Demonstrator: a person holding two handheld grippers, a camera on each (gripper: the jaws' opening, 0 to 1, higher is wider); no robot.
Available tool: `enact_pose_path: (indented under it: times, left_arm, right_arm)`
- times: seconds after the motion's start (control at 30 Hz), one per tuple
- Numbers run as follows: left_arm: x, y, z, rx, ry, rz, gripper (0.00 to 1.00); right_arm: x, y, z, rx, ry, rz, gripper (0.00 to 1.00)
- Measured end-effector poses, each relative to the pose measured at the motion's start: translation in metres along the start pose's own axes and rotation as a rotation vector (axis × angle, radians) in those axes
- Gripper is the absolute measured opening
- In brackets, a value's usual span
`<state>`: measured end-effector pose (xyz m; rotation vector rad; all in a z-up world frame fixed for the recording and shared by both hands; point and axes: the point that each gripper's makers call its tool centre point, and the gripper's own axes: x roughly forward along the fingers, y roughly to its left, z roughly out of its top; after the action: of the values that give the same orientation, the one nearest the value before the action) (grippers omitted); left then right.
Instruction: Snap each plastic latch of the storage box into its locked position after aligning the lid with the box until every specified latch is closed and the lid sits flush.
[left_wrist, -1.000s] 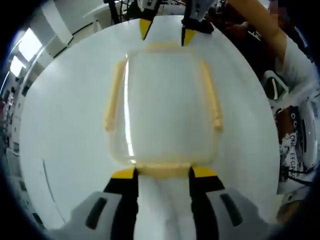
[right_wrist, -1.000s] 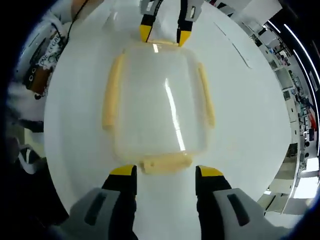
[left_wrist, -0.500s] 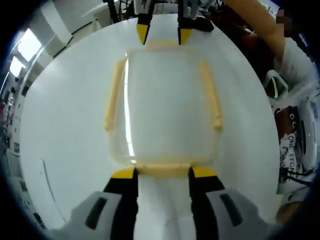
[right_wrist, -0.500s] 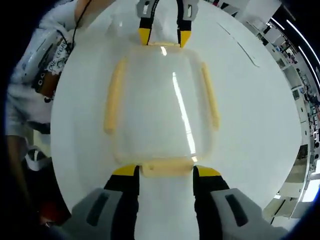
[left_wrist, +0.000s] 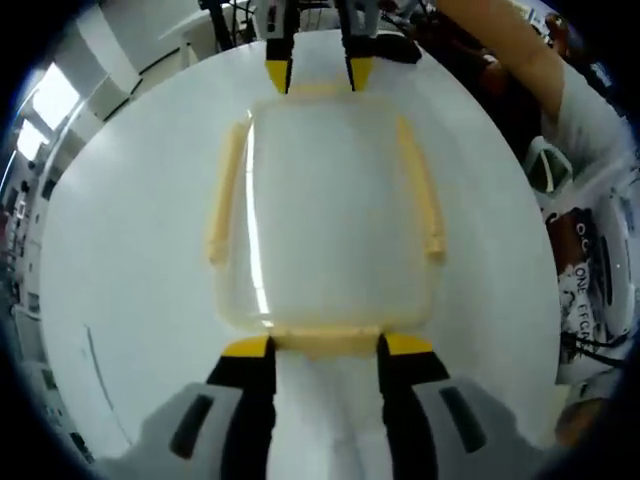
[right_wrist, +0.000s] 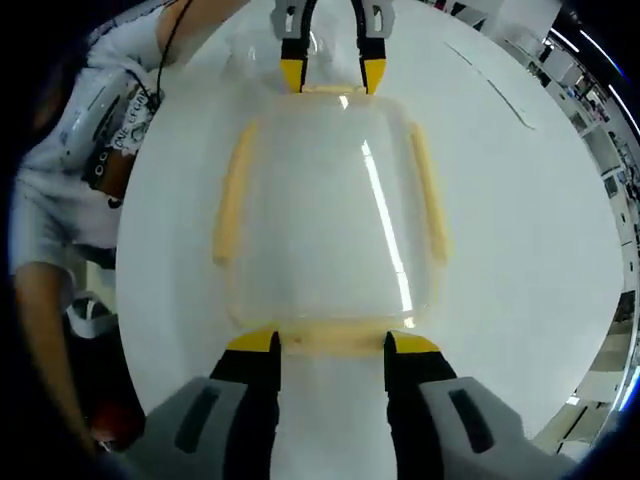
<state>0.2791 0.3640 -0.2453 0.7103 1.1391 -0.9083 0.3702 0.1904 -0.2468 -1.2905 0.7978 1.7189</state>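
between the two sets of tongs, on the white tabletop (left_wrist: 120, 300), sits the box (left_wrist: 328, 210) with its clear lid (right_wrist: 325, 200) on top. the left tongs (left_wrist: 326, 346) and right tongs (right_wrist: 331, 342) meet it from opposite ends, each straddling a short-end latch, so the box looks braced from both sides while the end latches get pressed home; that is my reading of the hold, not something shown.

the left tongs stand parted, yellow tips either side of the near latch (left_wrist: 326, 341), which lies flat against the box edge. whether they squeeze it or only bracket it i cannot tell. the right tongs stand the same way around their own near latch (right_wrist: 331, 340), tips at its two ends; again parted, pressure unknown.

in each view the two long side latches (left_wrist: 226, 190) (left_wrist: 424, 185) run away from the tongs along the box's flanks. they seem to splay a little outward rather than hug the wall, so i judge them not yet snapped, though the fisheye bend makes that unsure. the lid appears to sit level.

the left gripper view shows the right tongs (left_wrist: 312, 72) at the far end, and beyond them a person's forearm (left_wrist: 510, 45) and sleeve. the right gripper view shows the left tongs (right_wrist: 332, 72) at the far end, and to the left of its own tongs a person's clothing with printed lettering (right_wrist: 105, 130).
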Motion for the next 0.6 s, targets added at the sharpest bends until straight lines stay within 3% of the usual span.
enact_pose_path:
  times: [0.6]
  left_arm:
    - [-0.0015,0.0,0.0029,-0.007,-0.039,-0.006,0.41]
  right_arm:
    - [0.0012,-0.0012,-0.0011,-0.001,0.022,0.009,0.42]
